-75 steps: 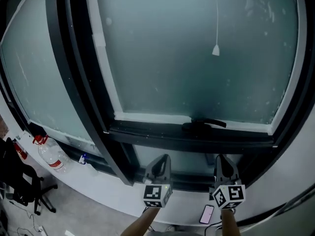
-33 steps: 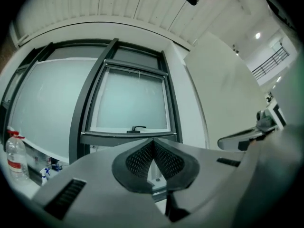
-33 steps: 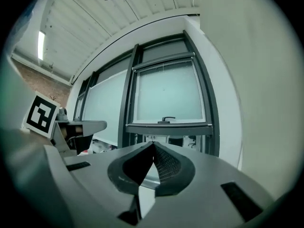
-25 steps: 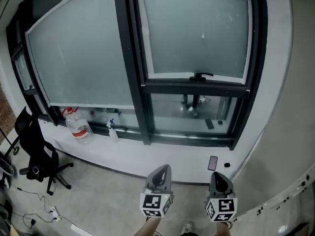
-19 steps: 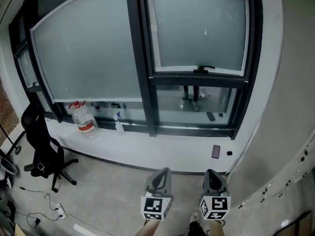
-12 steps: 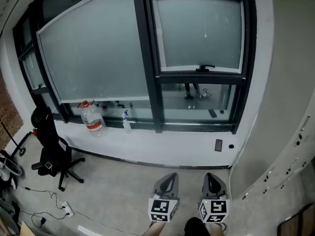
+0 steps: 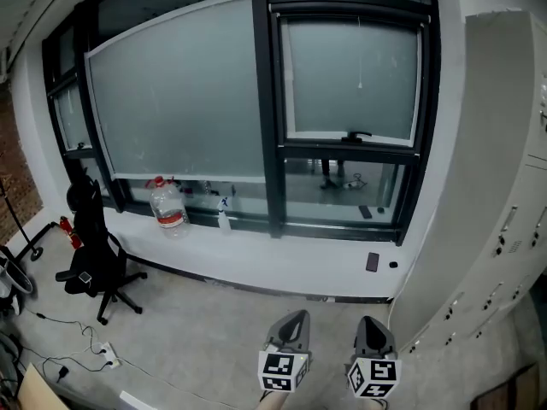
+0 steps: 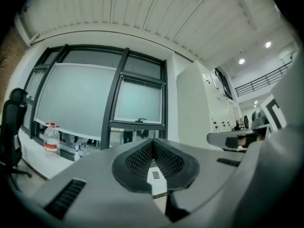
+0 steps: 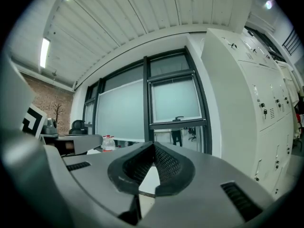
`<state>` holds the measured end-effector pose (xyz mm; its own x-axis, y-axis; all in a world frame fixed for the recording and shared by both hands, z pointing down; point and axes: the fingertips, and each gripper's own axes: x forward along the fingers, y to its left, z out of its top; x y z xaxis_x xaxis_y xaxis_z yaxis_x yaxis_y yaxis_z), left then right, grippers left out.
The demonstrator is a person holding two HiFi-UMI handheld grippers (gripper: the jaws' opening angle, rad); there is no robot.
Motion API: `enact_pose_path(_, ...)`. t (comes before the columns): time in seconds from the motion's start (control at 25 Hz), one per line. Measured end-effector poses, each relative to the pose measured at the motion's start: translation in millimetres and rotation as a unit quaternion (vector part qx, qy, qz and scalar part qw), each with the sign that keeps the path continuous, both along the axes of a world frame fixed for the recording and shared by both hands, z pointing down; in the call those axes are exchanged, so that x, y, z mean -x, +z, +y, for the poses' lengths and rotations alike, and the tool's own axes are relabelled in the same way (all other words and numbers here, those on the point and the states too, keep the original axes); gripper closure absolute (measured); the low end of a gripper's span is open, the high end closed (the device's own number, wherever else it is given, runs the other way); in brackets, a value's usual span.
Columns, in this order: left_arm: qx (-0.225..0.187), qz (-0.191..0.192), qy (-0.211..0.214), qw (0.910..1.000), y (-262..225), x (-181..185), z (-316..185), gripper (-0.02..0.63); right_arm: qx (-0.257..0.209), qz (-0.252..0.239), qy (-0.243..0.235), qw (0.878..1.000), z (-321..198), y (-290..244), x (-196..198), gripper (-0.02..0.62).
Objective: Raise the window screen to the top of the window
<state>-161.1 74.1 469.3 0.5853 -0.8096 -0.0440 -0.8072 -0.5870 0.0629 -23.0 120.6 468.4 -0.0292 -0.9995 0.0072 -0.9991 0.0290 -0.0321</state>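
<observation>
The window screen is seen as a frosted panel in the right-hand window, filling the upper part of the black frame. Its lower edge is met by a dark crossbar carrying a small black handle, and a thin cord hangs down its middle. Below the crossbar a clear pane is left uncovered, and chair legs can be made out through it. To the left, past a black upright, a wider frosted window is seen.

A white ledge runs beneath both windows. On it a large water bottle with a red cap and label stands upright, and a small spray bottle stands to its right, apart from it. A dark phone-like slab is seen on the ledge's front below the right window. A black office chair stands on the grey floor at the left, and a tall white cabinet fills the right side.

The left gripper and the right gripper are held low, side by side, well apart from the window and pointed toward it. In each gripper view the jaws are seen pressed together at the tips, and nothing is held between them.
</observation>
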Motion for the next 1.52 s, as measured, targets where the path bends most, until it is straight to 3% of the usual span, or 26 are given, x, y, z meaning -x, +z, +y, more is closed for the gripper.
enact_pose_path(0.12, -0.009, 0.006, 0.000, 0.9999, -2, -14, 36, 0.603, -0.015, 0.006, -0.003, 1.000, 37, -10, -10, 0.588)
enact_pose_path(0.44, 0.012, 0.025, -0.008, 0.9996, 11, -45, 165, 0.602, -0.017, 0.011, -0.002, 1.000, 155, -16, -41, 0.588)
enact_pose_path(0.72, 0.013, -0.002, -0.003, 0.9999, 15, -61, 269, 0.603, -0.007, 0.016, 0.001, 1.000, 260, -6, -49, 0.588)
enact_pose_path(1.04, -0.025, -0.016, 0.008, 0.9995, -7, -79, 318, 0.603, -0.037, 0.015, 0.009, 0.999, 314, -28, -68, 0.589)
enact_pose_path(1.52, -0.053, -0.033, 0.010, 0.9980, -30, -78, 336, 0.603, -0.075, 0.006, 0.009, 0.997, 335, -52, -68, 0.589)
